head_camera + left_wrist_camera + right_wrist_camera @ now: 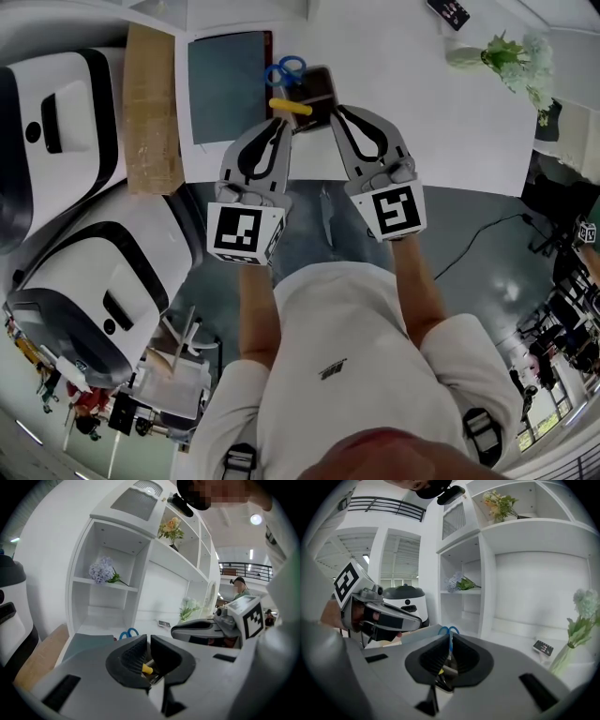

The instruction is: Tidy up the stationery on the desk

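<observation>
Head view showed the left tool (279, 122) pinching a yellow pen (292, 107) at the mouth of a dark case (317, 84) on the bench (422, 122). The right tool (335, 111), jaws pressed nearly together, seemingly gripped the case's edge. Stowing the pen looked in hand; next it needed lowering inside, then release.

Bright, even light fr. ceiling lamp (256, 519); fisheye edges, foregrd blurry.
</observation>
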`<state>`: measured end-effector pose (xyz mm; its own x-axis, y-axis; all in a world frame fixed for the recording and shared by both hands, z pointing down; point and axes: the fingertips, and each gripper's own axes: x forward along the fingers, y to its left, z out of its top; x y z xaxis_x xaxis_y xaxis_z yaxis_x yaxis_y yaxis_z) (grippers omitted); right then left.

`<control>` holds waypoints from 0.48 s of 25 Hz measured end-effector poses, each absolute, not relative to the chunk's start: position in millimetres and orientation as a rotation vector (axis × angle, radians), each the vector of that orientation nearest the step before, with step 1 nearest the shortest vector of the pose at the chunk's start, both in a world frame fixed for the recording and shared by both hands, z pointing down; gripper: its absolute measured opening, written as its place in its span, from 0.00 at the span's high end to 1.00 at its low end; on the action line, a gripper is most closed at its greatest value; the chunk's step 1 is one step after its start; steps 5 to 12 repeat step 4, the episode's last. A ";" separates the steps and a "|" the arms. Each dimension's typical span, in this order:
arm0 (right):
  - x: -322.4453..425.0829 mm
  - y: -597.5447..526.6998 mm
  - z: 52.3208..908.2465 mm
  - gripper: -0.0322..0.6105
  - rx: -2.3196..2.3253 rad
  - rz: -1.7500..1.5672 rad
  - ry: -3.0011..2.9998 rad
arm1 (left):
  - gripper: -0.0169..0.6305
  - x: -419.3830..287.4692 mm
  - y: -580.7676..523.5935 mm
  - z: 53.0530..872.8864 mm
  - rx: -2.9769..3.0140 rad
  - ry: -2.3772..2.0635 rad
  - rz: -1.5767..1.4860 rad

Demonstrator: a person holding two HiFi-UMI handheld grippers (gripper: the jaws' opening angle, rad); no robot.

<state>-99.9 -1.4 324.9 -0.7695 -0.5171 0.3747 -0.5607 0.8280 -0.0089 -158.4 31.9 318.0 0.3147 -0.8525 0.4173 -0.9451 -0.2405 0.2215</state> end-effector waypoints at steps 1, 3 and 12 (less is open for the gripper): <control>-99.9 -0.9 324.5 0.93 0.810 0.172 -2.648 | 0.97 -158.7 32.6 317.5 2.158 -1.593 0.293; -99.9 -0.3 323.9 0.93 0.809 0.176 -2.643 | 0.97 -159.3 33.7 316.8 2.156 -1.592 0.295; -100.0 0.0 323.6 0.93 0.809 0.178 -2.641 | 0.97 -159.6 34.1 316.3 2.155 -1.592 0.296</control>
